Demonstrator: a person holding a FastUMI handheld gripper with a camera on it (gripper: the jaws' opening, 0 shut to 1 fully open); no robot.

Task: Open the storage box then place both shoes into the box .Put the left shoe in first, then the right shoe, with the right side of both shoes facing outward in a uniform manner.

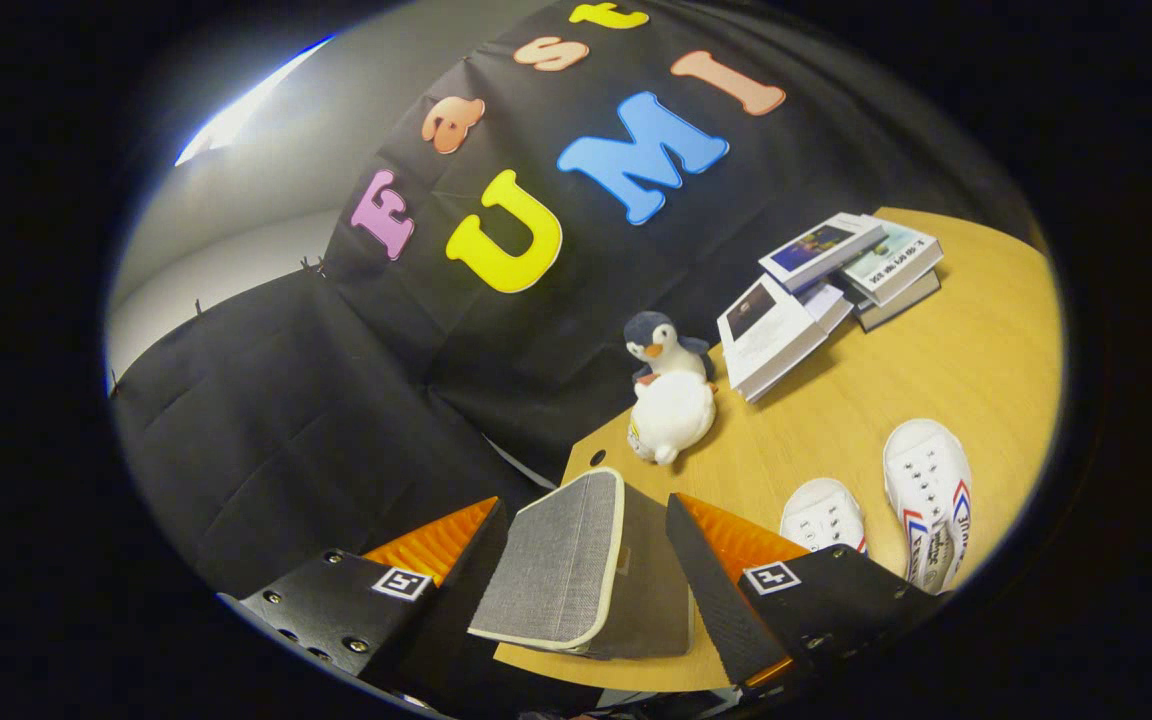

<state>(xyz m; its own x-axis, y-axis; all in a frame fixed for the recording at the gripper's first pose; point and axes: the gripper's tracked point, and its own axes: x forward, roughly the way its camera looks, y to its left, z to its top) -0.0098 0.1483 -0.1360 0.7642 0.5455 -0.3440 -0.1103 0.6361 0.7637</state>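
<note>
Gripper: my gripper [576, 560] is spread wide, holding nothing; no finger touches the box.

Storage box: grey fabric storage box [576, 570] with pale piping, lying between my fingers and close in, at the near edge of the table [936, 380]. Its lid panel faces me, tilted; from this angle I cannot tell how it fastens.

Box handling (judgement): fabric over stiffened panels, likely light and apt to slide or tip when I pull the lid. I would take the lid by its piped front edge, pinching thin fabric, not the body.

Left-hand shoe: white canvas shoe [823, 515], just beyond my right finger, toe pointing away from me, partly hidden by the finger.

Right-hand shoe: second white shoe [928, 500] with red and blue side stripes, further to the right of the first, near it but apart.

Shoe handling (judgement): soft uppers, light, rubber sole grippy; the heel collar or the side wall looks best to pinch (which one is the left shoe I cannot tell yet).

Clutter: plush penguin [671, 395] ahead of the box; stack of books [826, 290] well beyond the shoes.

Stage: box not yet opened.
</note>
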